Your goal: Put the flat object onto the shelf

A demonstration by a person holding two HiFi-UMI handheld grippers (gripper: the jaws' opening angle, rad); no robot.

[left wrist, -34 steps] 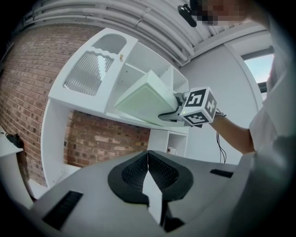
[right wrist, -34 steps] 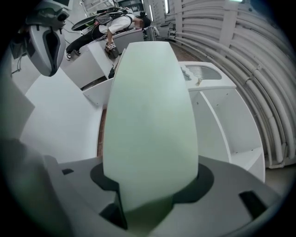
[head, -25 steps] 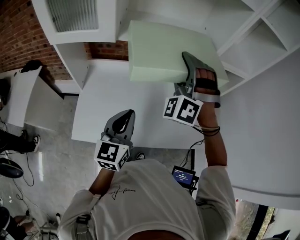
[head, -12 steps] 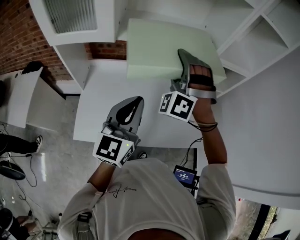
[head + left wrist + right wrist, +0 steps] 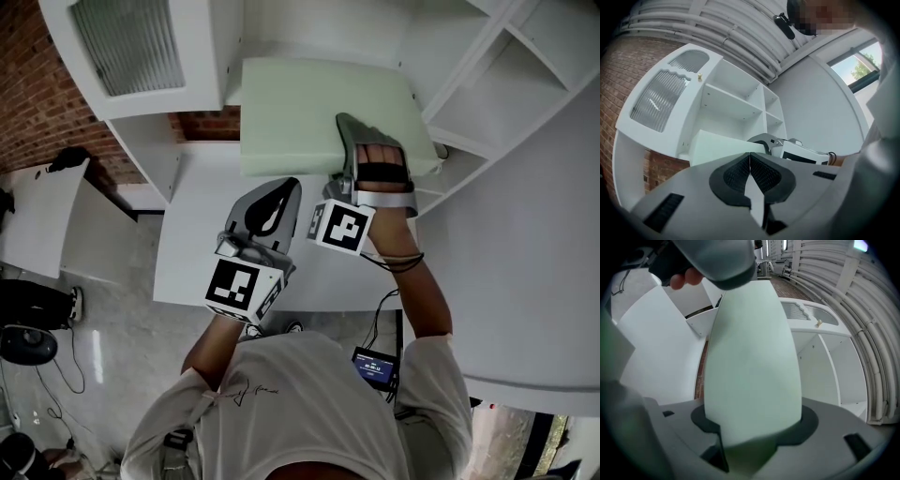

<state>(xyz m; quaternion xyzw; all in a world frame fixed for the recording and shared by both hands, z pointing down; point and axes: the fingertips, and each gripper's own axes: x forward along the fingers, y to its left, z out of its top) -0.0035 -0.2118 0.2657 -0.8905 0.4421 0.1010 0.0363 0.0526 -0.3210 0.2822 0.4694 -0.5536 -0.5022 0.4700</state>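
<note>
Carrying step, placement not yet made: we have the right gripper (image 5: 354,141) clamped on the near edge of the flat object (image 5: 300,94), a pale green panel held in the air above the white table (image 5: 192,244) and in front of the white shelf unit (image 5: 511,80). In the right gripper view the panel fills the gap between the jaws and runs away toward the open compartments. Our left gripper (image 5: 750,161) has its jaws pressed together on nothing; it sits just beside the right one, below the panel's near edge. We cannot tell from the head view whether the far edge touches a shelf board. Our judgement: a one-edge grip on a wide panel invites sag and twist, so we should hold it level, square the far edge to one compartment opening, slide it in flat, and release only once most of it rests on the board. The left gripper could steady the underside. Risk: a corner catching an upright divider.
</note>
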